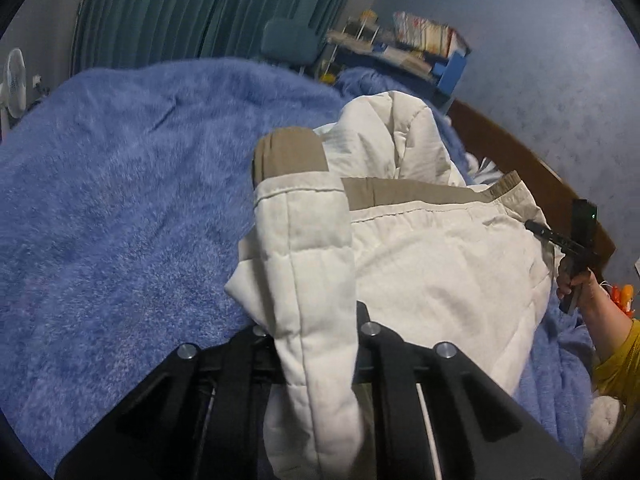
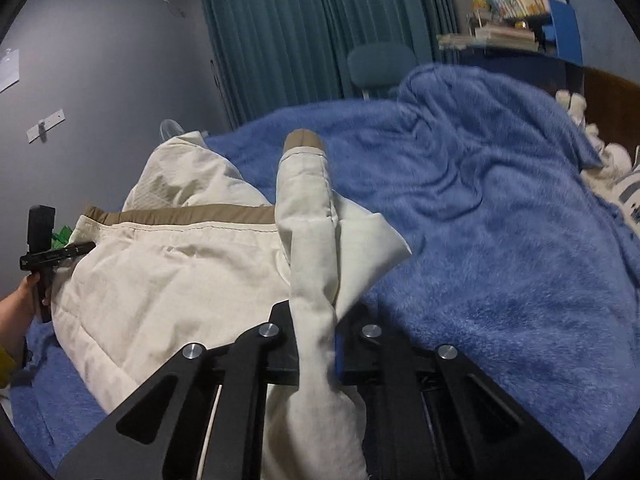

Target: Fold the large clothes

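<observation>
A cream quilted jacket (image 1: 440, 272) with tan trim lies on a blue fuzzy blanket (image 1: 120, 200). In the left wrist view my left gripper (image 1: 314, 320) is shut on one sleeve (image 1: 304, 240), whose tan cuff (image 1: 288, 156) points away from me. At the far right a hand holds my right gripper (image 1: 560, 240) at the jacket's other edge. From the right wrist, my right gripper (image 2: 320, 312) is shut on the other sleeve (image 2: 308, 220), lifted off the jacket body (image 2: 180, 280), tan cuff (image 2: 304, 140) at its far end. The left gripper (image 2: 52, 256) shows at the left edge.
The blanket (image 2: 500, 240) covers a bed with a brown headboard (image 1: 520, 160). Behind it hang teal curtains (image 2: 300, 32), with a blue chair (image 2: 380, 64) and a shelf of books (image 2: 520, 4). White soft toys (image 2: 600, 160) lie at the bed's right side. A fan (image 1: 14, 80) stands far left.
</observation>
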Demonstrator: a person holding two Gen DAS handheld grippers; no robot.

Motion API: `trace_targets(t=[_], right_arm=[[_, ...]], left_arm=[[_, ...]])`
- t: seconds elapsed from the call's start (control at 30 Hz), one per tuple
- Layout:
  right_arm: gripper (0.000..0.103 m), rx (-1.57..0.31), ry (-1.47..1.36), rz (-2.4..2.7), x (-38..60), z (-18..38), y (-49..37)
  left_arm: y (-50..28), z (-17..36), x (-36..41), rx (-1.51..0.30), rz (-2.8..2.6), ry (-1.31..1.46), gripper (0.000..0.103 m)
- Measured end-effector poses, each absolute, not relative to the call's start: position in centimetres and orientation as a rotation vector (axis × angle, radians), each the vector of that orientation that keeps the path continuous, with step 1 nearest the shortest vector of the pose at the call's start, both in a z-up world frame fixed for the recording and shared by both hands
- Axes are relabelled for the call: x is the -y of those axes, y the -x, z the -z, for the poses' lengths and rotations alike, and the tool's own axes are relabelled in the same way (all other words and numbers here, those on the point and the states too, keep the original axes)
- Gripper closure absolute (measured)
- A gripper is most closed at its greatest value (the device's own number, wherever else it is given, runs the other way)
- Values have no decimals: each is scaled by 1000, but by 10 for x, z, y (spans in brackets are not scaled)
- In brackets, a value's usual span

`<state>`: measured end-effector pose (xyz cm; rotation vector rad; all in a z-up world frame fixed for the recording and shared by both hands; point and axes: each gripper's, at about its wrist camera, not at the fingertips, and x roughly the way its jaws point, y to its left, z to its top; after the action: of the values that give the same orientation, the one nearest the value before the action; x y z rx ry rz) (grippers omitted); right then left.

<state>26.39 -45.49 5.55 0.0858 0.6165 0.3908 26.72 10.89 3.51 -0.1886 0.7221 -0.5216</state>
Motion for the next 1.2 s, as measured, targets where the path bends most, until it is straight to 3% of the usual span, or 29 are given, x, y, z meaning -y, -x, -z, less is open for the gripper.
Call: trace_targets(t=[0.37, 0.57, 0.7, 0.93, 1.07, 1.13, 1.2], right_arm=[[94, -493, -166, -453, 460, -125, -168], [94, -546, -211, -481, 470, -141, -128], [94, -677, -252, -460, 480, -115, -121], [92, -902, -322, -357, 487, -7, -165], [85, -959, -346, -316, 486, 21, -175], [75, -994, -330, -286, 485, 23, -176], [47, -1019, -283, -209, 483, 18, -172]], left_arm=[[-184, -91, -114, -622, 551, 232, 96], [-130, -113, -122, -646, 595, 252, 96], [-110, -103, -125, -693, 597, 274, 96], [-150, -6, -123, -911, 492, 289, 95], [-170, 21, -135, -975, 476, 385, 87], [-169, 19, -133, -987, 446, 327, 77], [-164, 14, -135, -1001, 394, 301, 61]])
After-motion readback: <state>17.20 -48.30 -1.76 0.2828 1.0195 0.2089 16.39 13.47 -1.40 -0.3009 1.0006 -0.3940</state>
